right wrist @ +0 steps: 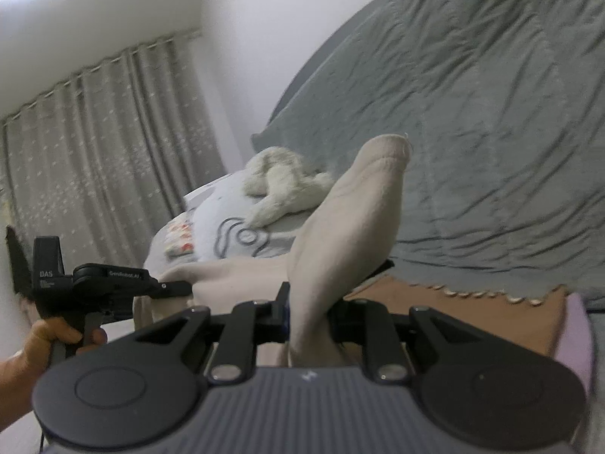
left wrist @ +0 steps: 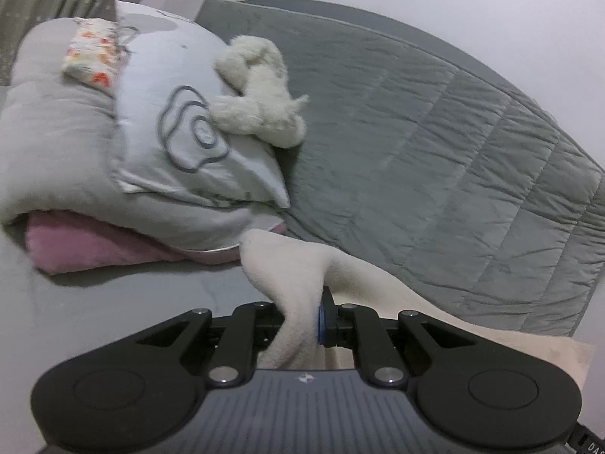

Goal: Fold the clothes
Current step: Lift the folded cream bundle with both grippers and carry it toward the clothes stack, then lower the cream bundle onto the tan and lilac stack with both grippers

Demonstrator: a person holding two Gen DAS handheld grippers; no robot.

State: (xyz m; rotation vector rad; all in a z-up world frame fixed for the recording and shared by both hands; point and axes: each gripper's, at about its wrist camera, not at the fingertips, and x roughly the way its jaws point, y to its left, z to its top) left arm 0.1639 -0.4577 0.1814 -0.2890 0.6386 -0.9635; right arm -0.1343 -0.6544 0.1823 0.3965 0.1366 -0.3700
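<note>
The left hand-held gripper (right wrist: 181, 286) reads "DAS" on its block and "GenRobot.AI" on its body.

A grey quilted bedspread (left wrist: 435, 143) covers the bed — a pale pillow (left wrist: 181, 132) with a flower outline lies on folded bedding, a white plush toy (left wrist: 257, 94) resting against it. Patterned curtains (right wrist: 106, 159) hang beyond.

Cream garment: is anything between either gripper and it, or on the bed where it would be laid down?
Nothing separates them: the left gripper and right gripper are each shut on the cream garment. The grey quilt ahead shows bare; the pillow and plush toy sit off to the left.
</note>
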